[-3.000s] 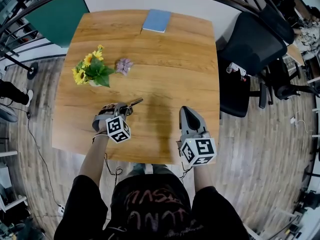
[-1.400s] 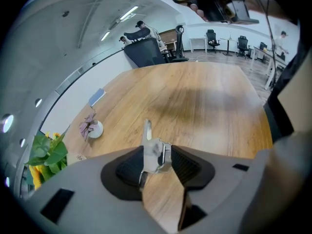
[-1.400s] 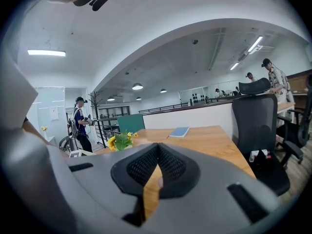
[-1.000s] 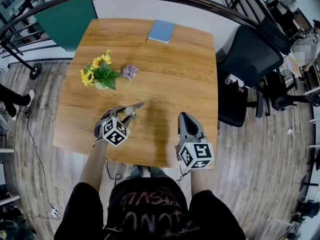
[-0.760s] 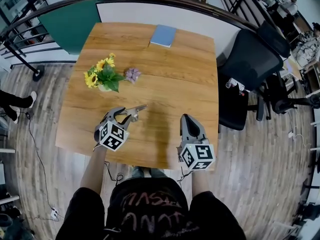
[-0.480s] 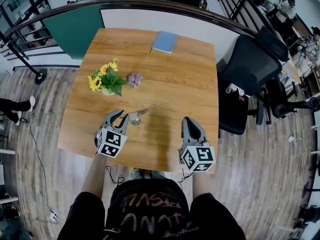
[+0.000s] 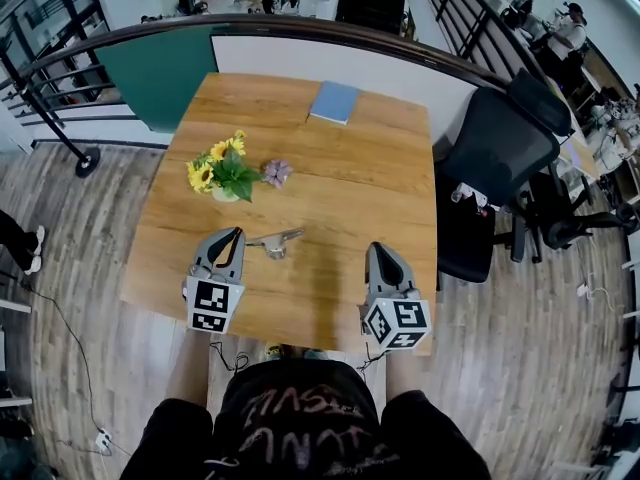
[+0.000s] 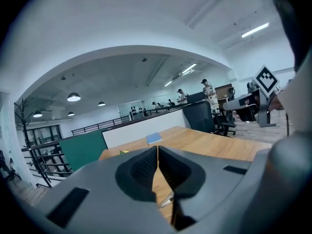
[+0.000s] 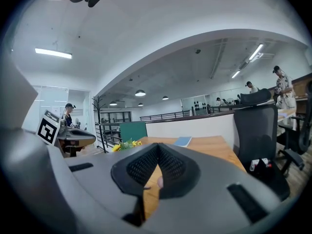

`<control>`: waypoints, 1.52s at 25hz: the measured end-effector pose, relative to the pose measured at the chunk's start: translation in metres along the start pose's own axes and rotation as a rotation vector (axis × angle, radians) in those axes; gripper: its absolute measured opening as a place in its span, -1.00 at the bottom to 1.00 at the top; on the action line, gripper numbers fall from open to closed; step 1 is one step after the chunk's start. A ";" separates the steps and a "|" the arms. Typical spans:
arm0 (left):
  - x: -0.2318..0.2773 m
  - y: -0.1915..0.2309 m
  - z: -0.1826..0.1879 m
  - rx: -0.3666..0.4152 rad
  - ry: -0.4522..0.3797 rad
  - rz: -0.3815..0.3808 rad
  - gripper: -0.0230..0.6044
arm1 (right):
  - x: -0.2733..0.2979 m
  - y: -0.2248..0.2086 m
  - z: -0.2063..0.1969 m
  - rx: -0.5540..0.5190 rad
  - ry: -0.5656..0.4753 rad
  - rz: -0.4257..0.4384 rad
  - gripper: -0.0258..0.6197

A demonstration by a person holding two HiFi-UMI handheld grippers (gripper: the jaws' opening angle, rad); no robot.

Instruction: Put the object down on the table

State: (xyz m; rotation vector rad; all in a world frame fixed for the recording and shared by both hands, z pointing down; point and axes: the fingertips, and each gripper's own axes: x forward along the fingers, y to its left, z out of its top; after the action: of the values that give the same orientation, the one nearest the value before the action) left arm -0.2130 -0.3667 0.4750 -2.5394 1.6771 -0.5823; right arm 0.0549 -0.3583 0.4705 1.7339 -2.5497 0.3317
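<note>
A small silvery metal object [image 7: 274, 240] with a thin handle lies flat on the wooden table [image 7: 340, 183], and nothing holds it. My left gripper [image 7: 233, 234] sits just left of it, a short gap away, shut and empty. In the left gripper view the pads of my left gripper [image 8: 158, 147] meet with nothing between them, and a sliver of the metal object [image 8: 166, 200] shows below. My right gripper [image 7: 377, 249] rests near the table's front right, shut and empty. The right gripper view shows the right gripper [image 9: 158, 145] with its pads together.
A small pot of sunflowers [image 7: 222, 168] and a purple flower [image 7: 276, 172] stand on the table beyond the left gripper. A blue book [image 7: 334, 102] lies at the far edge. A black office chair [image 7: 495, 153] stands off the table's right side.
The left gripper let go of the metal object, drew back toward the table's front edge and closed its jaws. The object stayed on the table. The right gripper barely moved.
</note>
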 end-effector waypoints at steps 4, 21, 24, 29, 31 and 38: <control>-0.018 0.009 0.008 -0.046 -0.038 0.038 -0.89 | -0.004 0.003 0.001 -0.005 -0.001 0.004 -0.91; -0.053 0.026 0.019 -0.117 -0.114 0.123 -0.89 | -0.016 -0.010 0.002 0.002 -0.003 -0.008 -0.91; -0.055 0.030 0.020 -0.115 -0.120 0.128 -0.89 | -0.016 -0.012 0.002 0.000 -0.003 -0.009 -0.91; -0.055 0.032 0.021 -0.114 -0.127 0.124 -0.89 | -0.016 -0.011 0.005 -0.026 -0.013 -0.008 -0.91; -0.053 0.032 0.021 -0.099 -0.124 0.125 -0.89 | -0.016 -0.013 0.006 -0.029 -0.017 -0.011 -0.91; -0.053 0.034 0.024 -0.093 -0.132 0.126 -0.89 | -0.015 -0.014 0.007 -0.055 -0.007 -0.012 -0.91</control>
State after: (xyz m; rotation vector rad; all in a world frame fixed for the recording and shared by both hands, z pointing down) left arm -0.2530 -0.3375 0.4293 -2.4479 1.8396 -0.3276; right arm 0.0738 -0.3504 0.4634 1.7341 -2.5264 0.2536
